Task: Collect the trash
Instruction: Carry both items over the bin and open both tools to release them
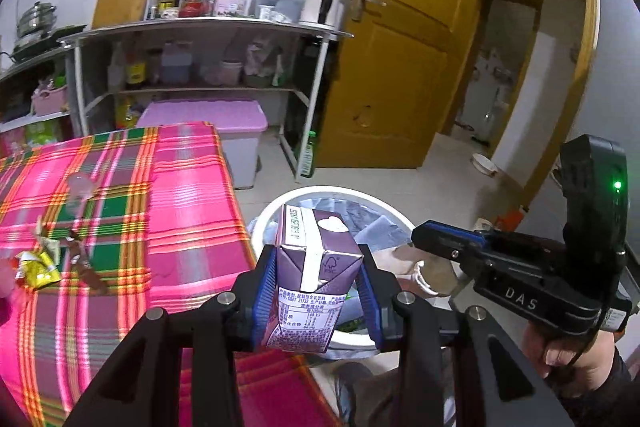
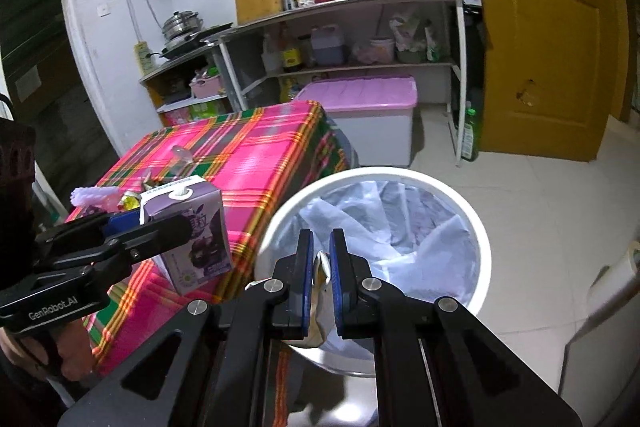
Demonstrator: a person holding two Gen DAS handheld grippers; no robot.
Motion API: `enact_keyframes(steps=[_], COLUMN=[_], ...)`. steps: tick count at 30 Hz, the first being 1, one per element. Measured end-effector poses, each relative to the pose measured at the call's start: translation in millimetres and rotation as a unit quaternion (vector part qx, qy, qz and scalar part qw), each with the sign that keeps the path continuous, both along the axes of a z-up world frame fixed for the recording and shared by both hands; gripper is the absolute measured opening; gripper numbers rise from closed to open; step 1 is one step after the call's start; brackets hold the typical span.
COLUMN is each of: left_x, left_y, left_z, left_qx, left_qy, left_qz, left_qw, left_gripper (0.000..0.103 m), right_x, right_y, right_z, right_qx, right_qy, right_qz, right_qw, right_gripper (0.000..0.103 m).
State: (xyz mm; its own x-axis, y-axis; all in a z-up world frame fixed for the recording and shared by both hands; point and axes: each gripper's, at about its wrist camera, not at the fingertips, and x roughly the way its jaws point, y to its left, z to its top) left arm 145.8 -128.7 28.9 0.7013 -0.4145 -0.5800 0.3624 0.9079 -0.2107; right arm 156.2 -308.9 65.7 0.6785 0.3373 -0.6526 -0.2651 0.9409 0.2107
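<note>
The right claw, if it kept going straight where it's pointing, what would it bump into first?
Probably the plastic liner inside the white bin. The right claw, shut on a crumpled wrapper, points down into the bin's open mouth, though depth is hard to judge.

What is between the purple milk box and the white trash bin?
Nothing. In the left wrist view the purple milk box, pinched by the left tongs, hangs over the white trash bin with bare air between.

White walls, pale tiled floor [image 2: 540,195], yellow-brown door [image 1: 404,47] (standing open), metal shelving [image 2: 360,7], plaid-covered table [image 1: 120,227].
</note>
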Motion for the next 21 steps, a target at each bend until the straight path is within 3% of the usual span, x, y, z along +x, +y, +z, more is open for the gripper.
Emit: enact_keyframes(steps=[21], left_x=[56.3], left_y=[-48.9], left_z=[-47.3], left_qx=[0.002], left_qy=[0.06], left_qz=[-0.039], left_qw=[0.9974], left_gripper=[0.039], right_x=[24.9], right_y=[-34.1], right_z=[-42.1], right_qx=[0.012], right_qy=[0.063], right_qz=[-0.032], right_qw=[0.997], right_gripper=[0.011])
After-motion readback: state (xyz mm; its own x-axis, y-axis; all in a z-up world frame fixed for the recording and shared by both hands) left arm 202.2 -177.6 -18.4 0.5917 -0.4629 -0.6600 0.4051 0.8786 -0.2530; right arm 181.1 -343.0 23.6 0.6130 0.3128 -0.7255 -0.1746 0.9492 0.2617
